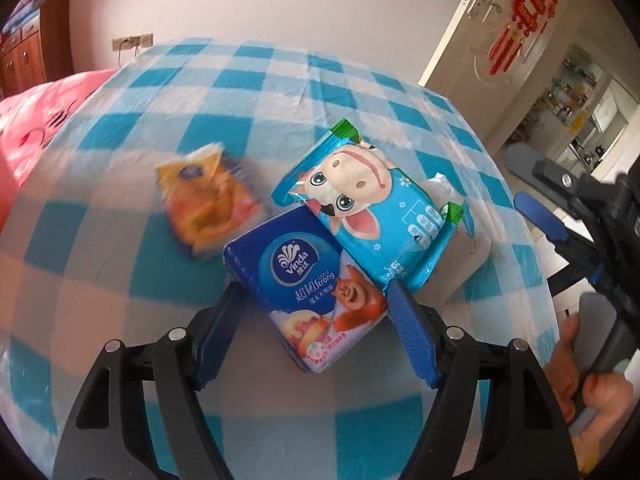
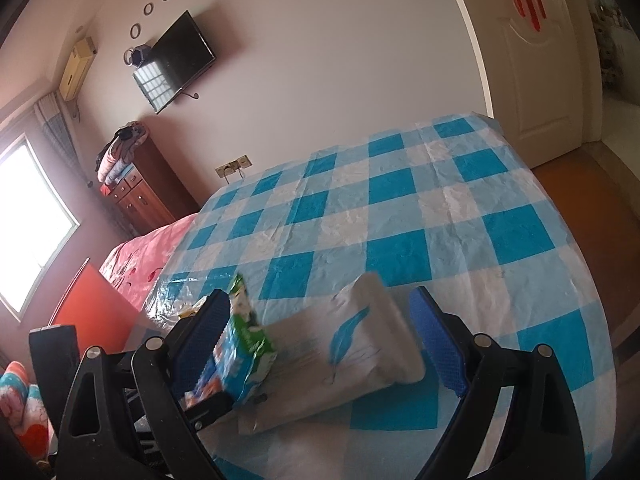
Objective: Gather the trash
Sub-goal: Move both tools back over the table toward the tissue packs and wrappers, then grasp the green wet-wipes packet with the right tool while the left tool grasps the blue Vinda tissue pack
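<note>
The left gripper [image 1: 316, 312] is clamped on the dark blue tissue pack [image 1: 304, 280] at lower centre. The right gripper [image 2: 324, 344] stands apart around the white pack [image 2: 360, 340], not pressing it.

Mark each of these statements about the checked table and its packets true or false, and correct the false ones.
1. The dark blue tissue pack sits between the fingers of the left tool. True.
2. The cow-print packet lies apart from the dark blue tissue pack, not touching it. False: its lower edge overlaps that pack.
3. The orange packet is held in the right tool. False: it lies free on the checked cloth.
4. A white pack with a blue feather lies between the open fingers of the right tool. True.
5. The cloth is red and white. False: it is blue and white.
</note>
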The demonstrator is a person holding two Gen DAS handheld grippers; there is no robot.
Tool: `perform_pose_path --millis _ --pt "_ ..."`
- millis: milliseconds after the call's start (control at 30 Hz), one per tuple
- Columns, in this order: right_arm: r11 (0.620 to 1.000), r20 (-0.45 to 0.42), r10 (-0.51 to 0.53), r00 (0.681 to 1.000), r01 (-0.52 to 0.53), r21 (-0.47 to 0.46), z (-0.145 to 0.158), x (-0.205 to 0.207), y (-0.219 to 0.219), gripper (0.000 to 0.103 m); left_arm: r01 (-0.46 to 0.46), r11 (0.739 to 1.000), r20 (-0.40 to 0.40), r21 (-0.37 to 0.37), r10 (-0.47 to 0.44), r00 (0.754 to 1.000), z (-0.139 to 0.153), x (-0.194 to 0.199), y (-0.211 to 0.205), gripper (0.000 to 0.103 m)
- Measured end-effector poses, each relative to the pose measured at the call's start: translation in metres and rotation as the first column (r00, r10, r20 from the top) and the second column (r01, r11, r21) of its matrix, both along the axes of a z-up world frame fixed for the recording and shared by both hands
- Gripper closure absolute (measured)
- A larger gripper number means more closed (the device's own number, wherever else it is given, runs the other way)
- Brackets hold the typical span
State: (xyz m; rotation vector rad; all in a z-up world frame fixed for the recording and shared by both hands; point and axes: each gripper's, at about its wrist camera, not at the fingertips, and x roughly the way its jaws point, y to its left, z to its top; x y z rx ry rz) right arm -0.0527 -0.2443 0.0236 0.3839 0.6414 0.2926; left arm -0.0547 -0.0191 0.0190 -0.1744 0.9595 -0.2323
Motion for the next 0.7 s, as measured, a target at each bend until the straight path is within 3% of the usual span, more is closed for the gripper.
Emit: perform_pose_path --millis 200,400,700 --pt "0.999 -0.011 0.022 1.0 -0.022 0.027 -0.006 0.005 -0.001 0.013 0.016 0.999 0.028 0.028 -0.017 0.999 0.001 0.011 -0.012 0.028" --pt "0.997 -0.018 0.065 0.998 -0.064 0.038 -0.009 0.011 0.006 0.013 0.008 0.999 0.033 0.04 -0.009 0.999 -0.001 0.013 -0.01 0.019" --pt "0.992 -0.012 0.117 0.993 -0.117 0.052 -0.011 0.015 0.016 0.013 0.018 0.999 0.035 0.038 -0.019 0.999 -0.001 0.019 -0.008 0.019"
